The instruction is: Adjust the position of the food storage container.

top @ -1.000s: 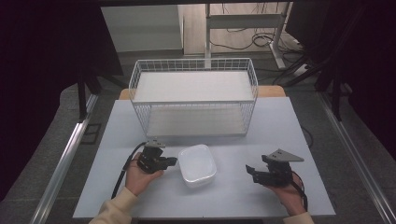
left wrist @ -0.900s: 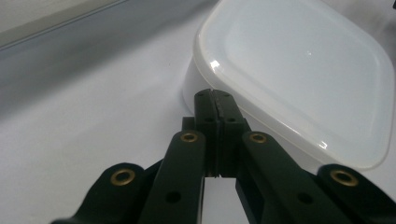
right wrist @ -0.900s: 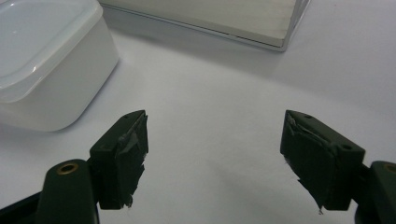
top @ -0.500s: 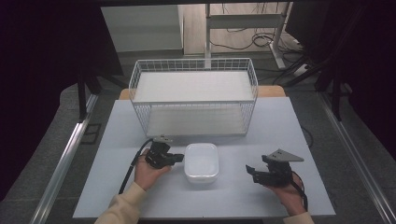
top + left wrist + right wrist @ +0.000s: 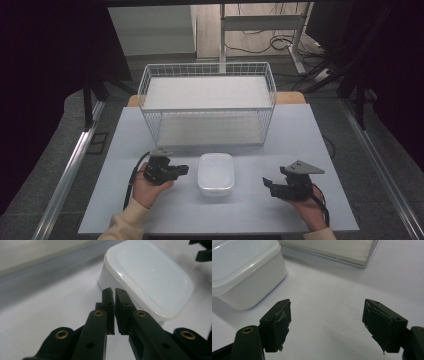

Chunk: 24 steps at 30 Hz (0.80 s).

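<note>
The left gripper [image 5: 183, 170] lies just left of the white lidded container [image 5: 216, 173], tips aimed at its side; its jaws have just been opening, parted by a thin slit with nothing between them (the left gripper view shows that gap, and the tips seem just short of the wall, though touching cannot be ruled out). The container sits at the middle front of the table [image 5: 300, 130], flat, lid on, its long axis running from the person towards the wire basket [image 5: 207, 102] behind it. Nothing stands between container and either gripper. The right gripper [image 5: 268, 184], well apart to the right, is spread wide and empty over bare table.
</note>
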Each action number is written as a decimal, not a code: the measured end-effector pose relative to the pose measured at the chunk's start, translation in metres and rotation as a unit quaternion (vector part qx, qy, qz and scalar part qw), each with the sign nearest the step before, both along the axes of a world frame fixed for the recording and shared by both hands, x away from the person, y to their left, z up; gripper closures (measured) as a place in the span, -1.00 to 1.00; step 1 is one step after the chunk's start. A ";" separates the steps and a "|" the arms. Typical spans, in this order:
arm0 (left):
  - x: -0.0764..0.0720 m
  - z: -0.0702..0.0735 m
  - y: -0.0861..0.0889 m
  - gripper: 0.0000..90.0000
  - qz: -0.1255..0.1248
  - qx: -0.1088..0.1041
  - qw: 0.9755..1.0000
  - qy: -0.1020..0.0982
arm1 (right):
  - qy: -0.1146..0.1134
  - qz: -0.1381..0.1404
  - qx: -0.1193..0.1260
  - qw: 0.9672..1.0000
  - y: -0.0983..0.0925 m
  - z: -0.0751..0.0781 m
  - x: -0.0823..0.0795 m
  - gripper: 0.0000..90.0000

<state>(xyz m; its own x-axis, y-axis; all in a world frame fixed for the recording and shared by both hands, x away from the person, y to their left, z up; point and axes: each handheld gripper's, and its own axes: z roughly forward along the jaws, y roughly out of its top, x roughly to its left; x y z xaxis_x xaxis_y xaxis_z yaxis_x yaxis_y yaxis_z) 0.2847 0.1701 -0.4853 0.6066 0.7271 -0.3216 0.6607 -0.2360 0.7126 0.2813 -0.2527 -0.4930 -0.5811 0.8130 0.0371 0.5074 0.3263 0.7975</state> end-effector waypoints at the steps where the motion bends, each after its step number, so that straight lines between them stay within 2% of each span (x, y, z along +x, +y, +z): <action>1: -0.004 0.001 0.003 0.75 0.003 0.001 1.000 -0.002 | 0.001 0.002 0.000 1.000 0.001 0.000 0.000 -0.49; 3: -0.009 0.001 0.006 0.38 0.031 0.011 0.999 -0.011 | 0.001 0.008 0.001 1.000 0.002 0.000 0.000 -0.49; 6: -0.010 0.003 0.010 -0.02 0.051 0.005 0.999 -0.002 | -0.004 0.013 -0.002 1.000 0.003 0.000 -0.001 -0.50; 7: -0.010 0.003 0.011 -0.10 0.055 0.003 0.999 -0.001 | -0.006 0.014 -0.001 1.000 0.003 0.001 -0.002 -0.51; 14: -0.012 0.006 0.011 -0.22 0.042 0.009 0.999 -0.012 | -0.020 0.034 0.005 0.999 0.004 0.001 -0.003 -0.52; 17: -0.013 0.007 0.011 -0.25 0.044 0.020 0.999 -0.016 | -0.018 0.035 0.005 0.999 0.004 0.001 -0.003 -0.53; 22: -0.012 0.007 0.013 -0.26 0.048 0.016 0.999 -0.015 | -0.018 0.035 0.009 0.999 0.005 0.002 -0.002 -0.54; 24: -0.012 0.007 0.014 -0.26 0.048 0.018 0.999 -0.013 | -0.015 0.028 0.018 0.999 0.005 0.002 -0.002 -0.55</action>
<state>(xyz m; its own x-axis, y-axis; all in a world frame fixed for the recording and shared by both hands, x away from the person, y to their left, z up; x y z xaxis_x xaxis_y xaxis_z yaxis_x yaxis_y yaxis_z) 0.2725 0.1837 -0.4780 0.5407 0.7932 -0.2802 0.6632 -0.1971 0.7220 0.2792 -0.2478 -0.4909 -0.6277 0.7769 0.0481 0.4645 0.3242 0.8241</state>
